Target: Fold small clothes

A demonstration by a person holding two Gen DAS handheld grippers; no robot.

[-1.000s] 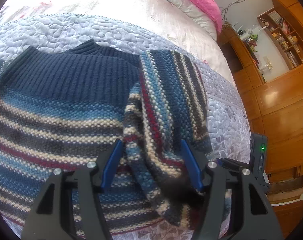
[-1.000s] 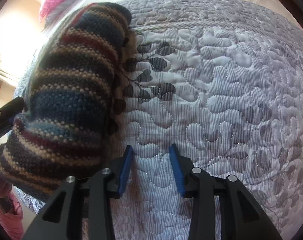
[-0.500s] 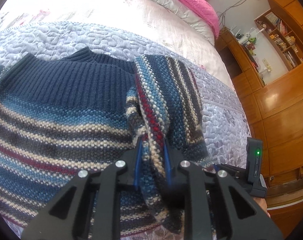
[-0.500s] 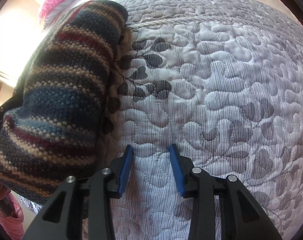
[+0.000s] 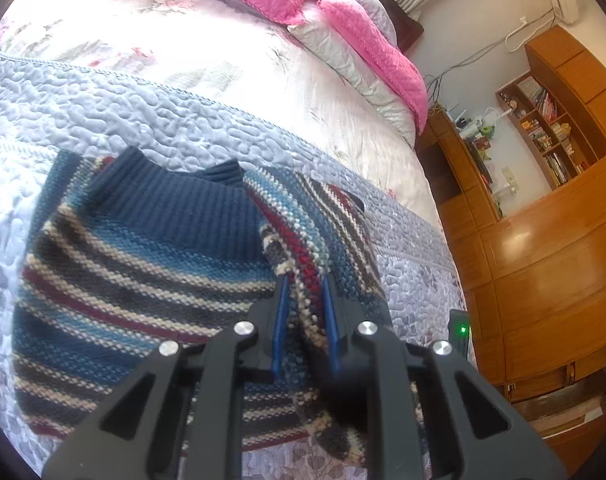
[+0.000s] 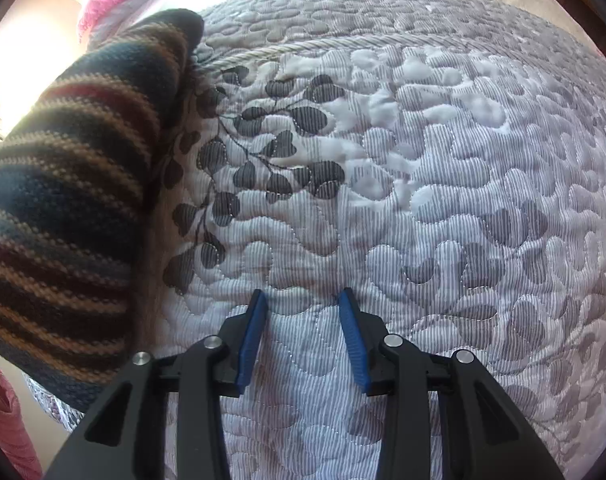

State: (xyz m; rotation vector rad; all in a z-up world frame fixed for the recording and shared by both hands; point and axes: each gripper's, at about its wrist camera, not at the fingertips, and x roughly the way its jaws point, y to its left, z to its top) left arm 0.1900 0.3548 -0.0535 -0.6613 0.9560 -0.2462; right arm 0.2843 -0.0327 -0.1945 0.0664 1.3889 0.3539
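Left gripper [image 5: 305, 280]: I have it clamped on a bunched fold of the sleeve [image 5: 303, 216], knit pinched between both blue pads.
Right gripper [image 6: 303, 300]: jaws apart, holding nothing, poised over bare quilt [image 6: 443, 200].
Sweater [image 5: 143, 264]: lies spread on the quilt ahead and to the left of my left tool, ribbed collar at its far edge; from my right tool, the raised striped sleeve [image 6: 75, 184] hangs off to the left.
Done: I judge one sleeve is picked up and drawn toward the body.
Left: sleeve not yet laid flat across the chest; the other side's state I cannot tell; body fold not begun.
Progress: early, by my reading.
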